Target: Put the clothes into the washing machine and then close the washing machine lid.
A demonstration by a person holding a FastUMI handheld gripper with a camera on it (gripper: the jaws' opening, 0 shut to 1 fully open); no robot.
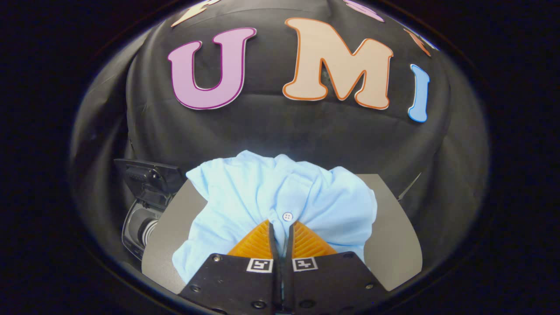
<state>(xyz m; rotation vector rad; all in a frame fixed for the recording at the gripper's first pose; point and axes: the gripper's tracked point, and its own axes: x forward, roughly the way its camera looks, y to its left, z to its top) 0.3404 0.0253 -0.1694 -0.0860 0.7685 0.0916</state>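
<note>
The jaws of the gripper (pixel 282 227) are pressed nearly together at the bottom centre of the frame, and a fold of the light blue shirt (pixel 280 197) is pinched between them right by a small white button (pixel 287 216). So it has hold of the garment, though only by a thin bit of cloth near the placket. The rest of the shirt billows out above and to both sides of the fingers, bunched in the middle of the frame, with one side trailing down toward the lower left over the grey counter (pixel 393 245).

The washing machine (pixel 142 205) sits at the left of the frame, off the counter's left edge — its dark lid (pixel 146 175) stands open above a round opening.

What worries me is how little cloth the grip has. To my eye a pinch that narrow could slip once the shirt's weight hangs from it, and the button sitting just at the fingertips may let the fabric slide out. The loose tail at lower left looks likely to drag on the counter or catch on the machine's rim — then part of the shirt would drape outside the opening. If any cloth hangs over the edge, I would expect the lid not to close properly. The opening also looks small beside that spread of fabric, so it may need feeding in carefully.
</note>
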